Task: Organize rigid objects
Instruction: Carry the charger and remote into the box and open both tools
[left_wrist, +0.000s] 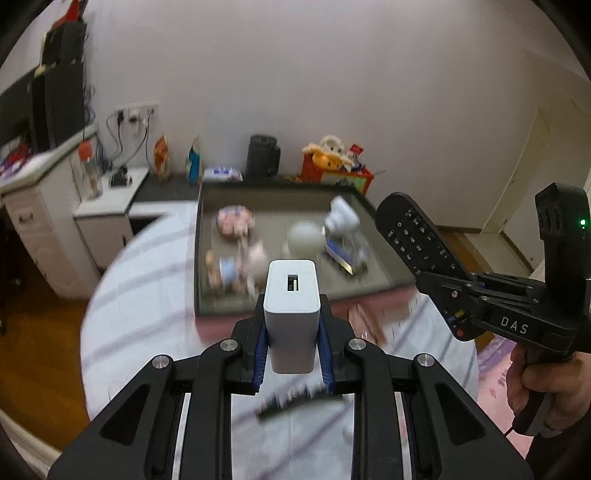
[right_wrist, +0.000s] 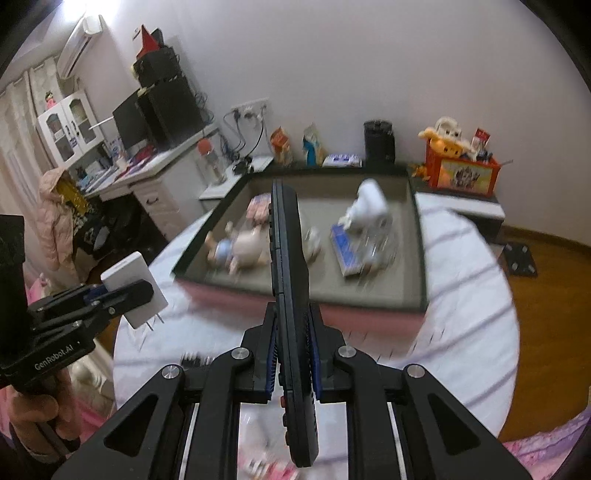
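Both hand-held grippers are pinching: the left gripper (left_wrist: 293, 347) clamps a white rectangular plastic charger block (left_wrist: 291, 314) at lower centre, the right gripper (right_wrist: 291, 365) squeezes a slim black remote control (right_wrist: 290, 280) edge-on. Beyond them, mid-frame, a round table under pale striped cloth (right_wrist: 461, 295) carries a shallow dark-rimmed grey tray (left_wrist: 384, 254) of blurred toys. Only the right wrist view shows the white wall air conditioner (right_wrist: 79, 40), upper left.

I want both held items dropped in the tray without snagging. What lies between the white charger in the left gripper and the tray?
Only striped tablecloth, in the left wrist view; the charger already overlaps the tray near rim.
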